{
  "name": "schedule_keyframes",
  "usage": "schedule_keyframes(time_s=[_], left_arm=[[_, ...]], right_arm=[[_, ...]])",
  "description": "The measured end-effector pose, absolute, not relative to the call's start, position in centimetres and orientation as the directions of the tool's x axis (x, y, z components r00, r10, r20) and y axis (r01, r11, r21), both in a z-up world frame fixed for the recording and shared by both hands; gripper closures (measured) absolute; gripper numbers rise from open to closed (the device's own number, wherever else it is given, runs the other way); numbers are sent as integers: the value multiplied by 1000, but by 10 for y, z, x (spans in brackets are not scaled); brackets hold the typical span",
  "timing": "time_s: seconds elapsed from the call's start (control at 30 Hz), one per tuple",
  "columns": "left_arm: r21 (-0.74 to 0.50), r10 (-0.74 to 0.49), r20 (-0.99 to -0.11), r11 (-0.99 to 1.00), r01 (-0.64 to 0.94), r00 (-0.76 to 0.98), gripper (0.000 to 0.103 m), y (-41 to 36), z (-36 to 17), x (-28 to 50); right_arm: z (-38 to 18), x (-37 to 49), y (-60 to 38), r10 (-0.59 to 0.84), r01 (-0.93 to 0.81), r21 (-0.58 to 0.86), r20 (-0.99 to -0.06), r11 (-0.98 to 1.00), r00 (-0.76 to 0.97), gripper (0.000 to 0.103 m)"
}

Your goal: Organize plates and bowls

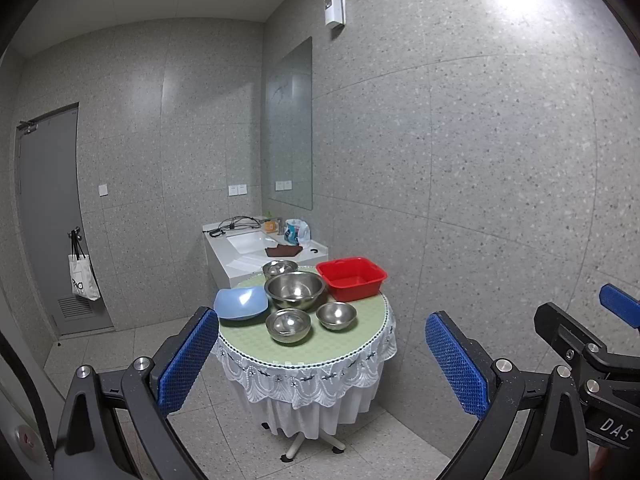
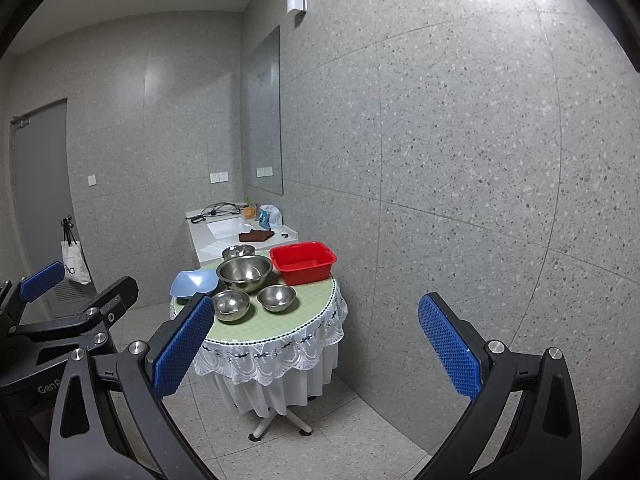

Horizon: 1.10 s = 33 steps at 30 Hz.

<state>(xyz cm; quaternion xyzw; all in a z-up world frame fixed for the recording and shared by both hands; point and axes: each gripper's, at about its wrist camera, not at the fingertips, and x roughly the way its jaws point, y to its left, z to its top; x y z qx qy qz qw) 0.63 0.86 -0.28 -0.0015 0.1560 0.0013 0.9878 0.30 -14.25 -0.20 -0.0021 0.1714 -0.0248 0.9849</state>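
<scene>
Both grippers hang well short of a small round table (image 1: 352, 350), the left gripper (image 1: 320, 364) and the right gripper (image 2: 316, 344) each with blue-padded fingers spread wide and nothing between them. On the table's pale green top, edged with a white lace cloth (image 1: 316, 384), sit four steel bowls: a large bowl (image 1: 295, 290) at the centre, two small bowls side by side in front of it, one to the left (image 1: 288, 325) and one to the right (image 1: 336, 315), and a fourth bowl (image 1: 279, 269) just behind the large one. A light blue dish (image 1: 241, 302) rests at the table's left edge, just beside the large bowl, and a red square basin (image 1: 351, 278) stands at the back right. Beyond the table, a white sink counter (image 1: 260, 246) carries a brown cloth (image 1: 283, 251) and a plastic bag (image 1: 298, 232). A tote bag (image 1: 82, 278) hangs near the grey door (image 1: 48, 200).
</scene>
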Motion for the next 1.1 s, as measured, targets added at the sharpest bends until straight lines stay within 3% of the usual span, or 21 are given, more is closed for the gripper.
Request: schedule_keyframes(time_s=[1.1], left_arm=[[-8, 2, -313, 1000, -5, 950, 1, 12, -9, 19]], right_arm=[[-7, 17, -145, -43, 40, -15, -345, 999, 937, 0]])
